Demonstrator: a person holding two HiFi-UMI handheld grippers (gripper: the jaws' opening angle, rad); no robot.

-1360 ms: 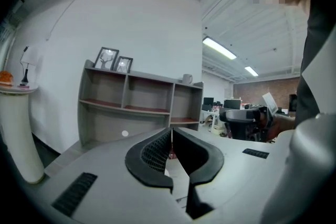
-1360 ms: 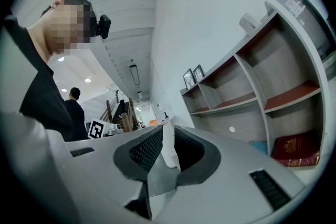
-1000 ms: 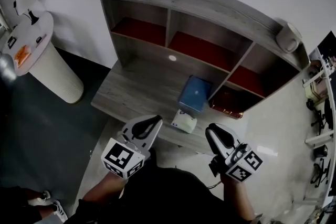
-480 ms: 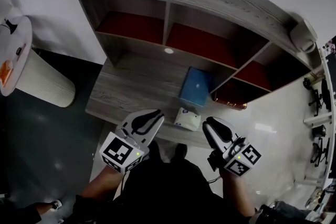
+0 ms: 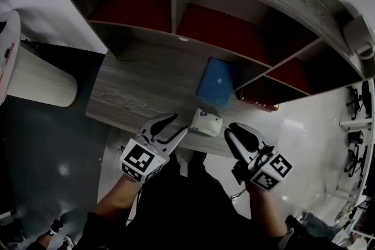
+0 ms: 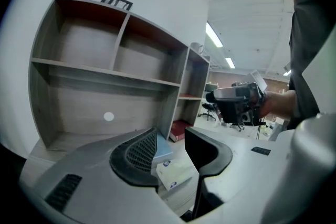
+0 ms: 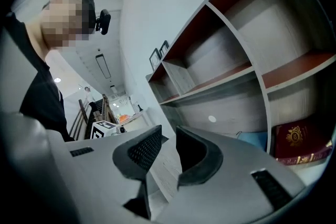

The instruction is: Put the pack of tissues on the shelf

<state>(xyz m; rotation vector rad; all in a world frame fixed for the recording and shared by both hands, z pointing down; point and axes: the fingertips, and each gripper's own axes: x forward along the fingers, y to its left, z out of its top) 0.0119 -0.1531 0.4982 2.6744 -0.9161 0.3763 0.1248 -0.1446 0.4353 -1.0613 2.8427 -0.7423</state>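
Note:
The pack of tissues (image 5: 205, 122), a small white packet with a blue mark, lies near the front edge of the grey wooden desk (image 5: 132, 91). Behind the desk rises the shelf (image 5: 176, 38) with red-backed compartments. My left gripper (image 5: 180, 124) is just left of the pack, its jaws opening. In the left gripper view the tissue pack (image 6: 173, 173) shows in the gap beyond my left gripper's (image 6: 170, 136) tips, untouched by the pads. My right gripper (image 5: 233, 132) hovers to the pack's right. In its own view my right gripper (image 7: 168, 131) has a narrow gap with nothing in it.
A blue box (image 5: 215, 82) lies on the desk just behind the pack. A dark red book (image 5: 258, 103) sits in the low right compartment. A white round stand (image 5: 35, 82) is off to the left on the dark floor. The person's legs are below the desk edge.
The left jaws have gone from shut to apart. Both grippers have moved forward to the desk's front edge, on either side of the tissue pack, and the head view has closed in.

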